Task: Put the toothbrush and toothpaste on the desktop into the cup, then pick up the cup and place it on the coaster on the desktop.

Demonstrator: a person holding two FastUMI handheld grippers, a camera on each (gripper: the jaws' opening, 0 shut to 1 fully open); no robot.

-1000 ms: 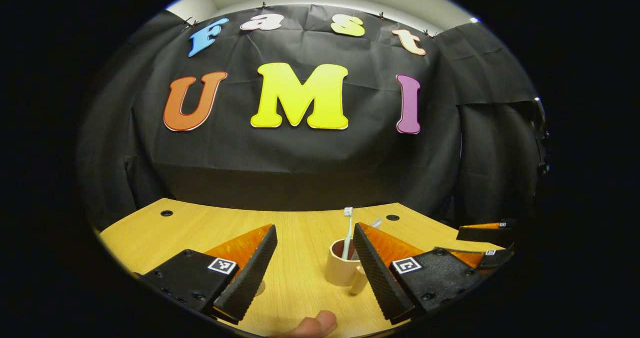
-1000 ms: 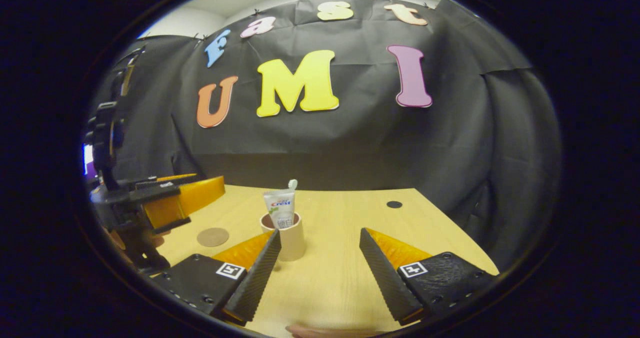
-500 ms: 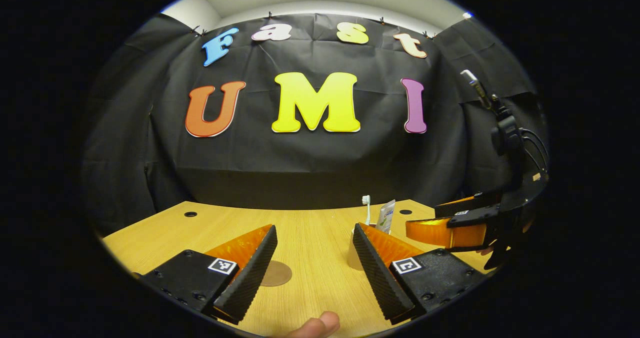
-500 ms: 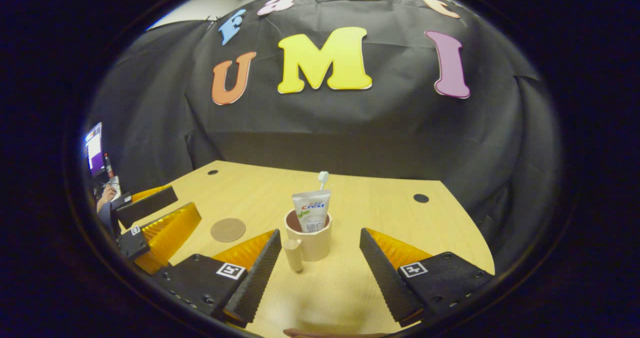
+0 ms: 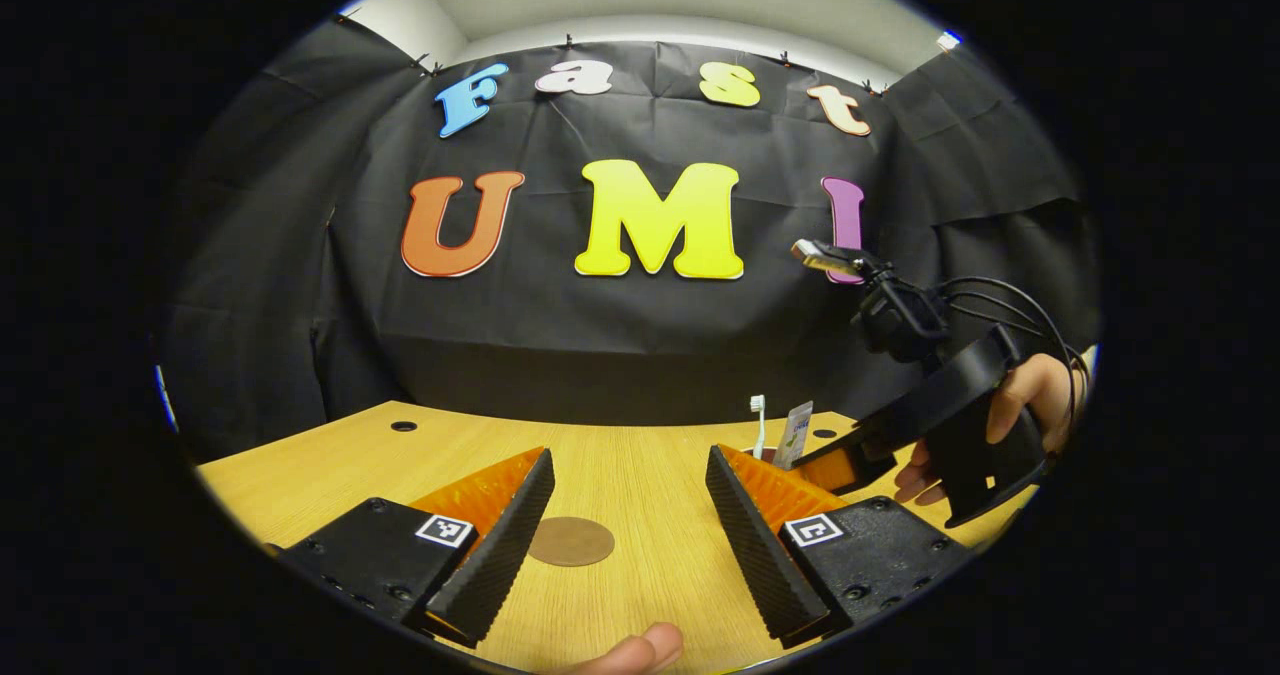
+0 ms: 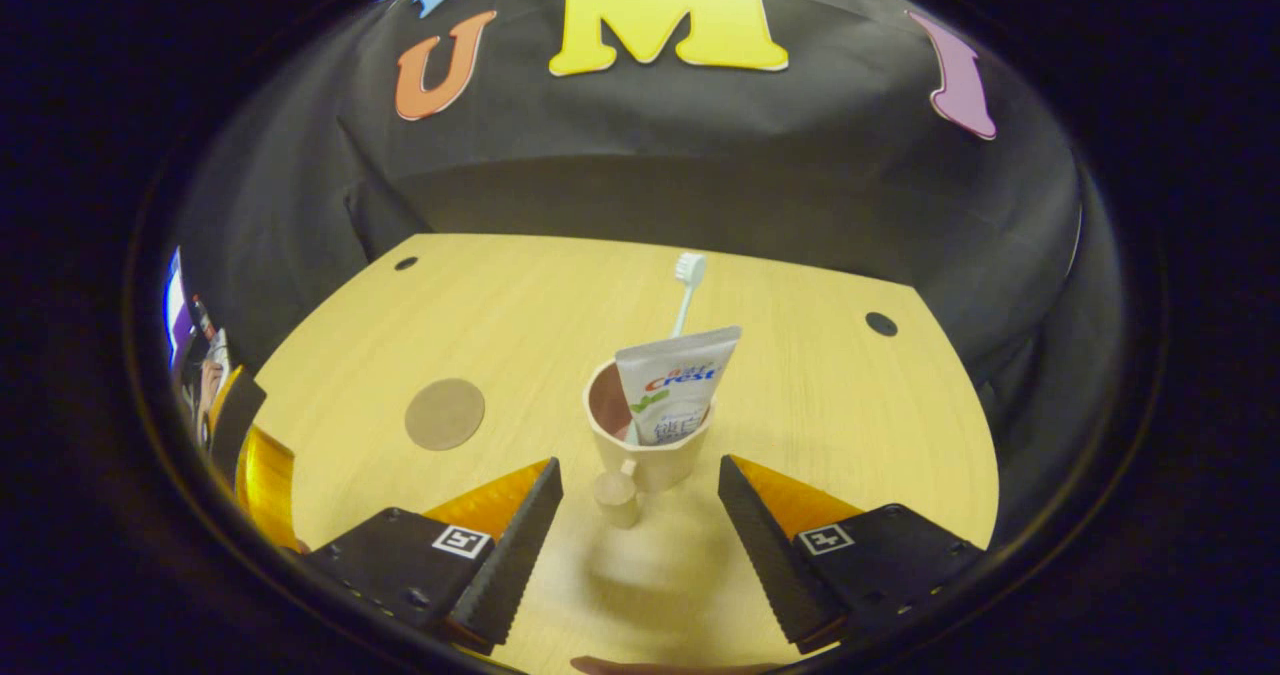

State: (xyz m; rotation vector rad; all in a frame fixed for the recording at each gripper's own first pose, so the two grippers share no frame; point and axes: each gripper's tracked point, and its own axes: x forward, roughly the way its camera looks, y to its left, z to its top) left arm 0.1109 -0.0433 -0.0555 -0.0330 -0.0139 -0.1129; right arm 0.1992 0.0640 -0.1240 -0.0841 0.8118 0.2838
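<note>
A beige cup (image 6: pixel 650 450) stands on the wooden desk (image 6: pixel 520 315), its handle (image 6: pixel 617 497) turned toward my right gripper. A white toothpaste tube (image 6: pixel 675 383) and a white toothbrush (image 6: pixel 688 283) stand in it. My right gripper (image 6: pixel 640 545) is open, just short of the cup and above it, with the handle between its fingertips but untouched. A round brown coaster (image 6: pixel 445 413) lies flat, left of the cup. In the left gripper view, my left gripper (image 5: pixel 630 535) is open with the coaster (image 5: pixel 571 541) beyond its fingers. The toothbrush (image 5: pixel 757 423) and tube (image 5: pixel 797 433) rise behind its right finger, which hides the cup.
A hand (image 5: pixel 1020 395) holds the right gripper (image 5: pixel 825 463) at the right of the left gripper view. The left gripper (image 6: pixel 250 455) sits at the left edge of the right gripper view. Cable holes (image 6: pixel 881 323) mark the desk's far corners. Black cloth walls the back.
The right gripper has risen, tilted down and closed in on the cup, which now sits larger between its fingers. The left gripper has drawn away to the left, bringing the coaster between its fingers.
</note>
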